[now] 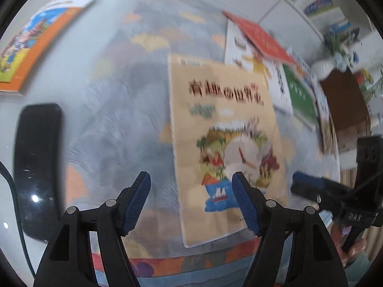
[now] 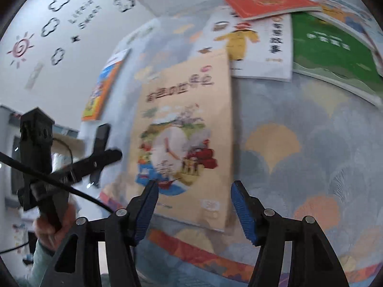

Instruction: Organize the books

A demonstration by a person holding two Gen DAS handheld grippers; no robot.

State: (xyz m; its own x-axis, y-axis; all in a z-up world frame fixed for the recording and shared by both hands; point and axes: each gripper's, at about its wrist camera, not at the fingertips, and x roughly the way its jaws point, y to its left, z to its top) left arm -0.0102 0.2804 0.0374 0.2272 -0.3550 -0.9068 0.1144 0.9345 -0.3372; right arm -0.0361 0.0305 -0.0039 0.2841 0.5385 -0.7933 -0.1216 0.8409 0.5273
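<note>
A: Left gripper [image 1: 191,201] – spread, nothing between the pads, hovering over the rug [image 1: 119,124]. Blurry.

B: Right gripper [image 2: 194,206] – also spread, empty. Pointing down at the near edge of the beige picture book [image 2: 184,129].

A: Beige book flat on the rug, cover up, just past both sets of fingertips. Touching neither, as far as can be told.

B: Beyond it, overlapping pile: white book [image 2: 253,47], red book [image 2: 265,1] lying on top of the white one, green book [image 2: 332,55] to the right of them.

A: Orange-edged book [image 1: 36,47] well apart, far left, off the rug on the pale floor. Black phone-like slab [image 1: 38,167] near it, left of the left fingers.

B: Hand on the left gripper's handle [image 2: 55,222], light sleeve below. Shelf with more books [image 1: 318,2] top right in the left view, too blurred to read.
</note>
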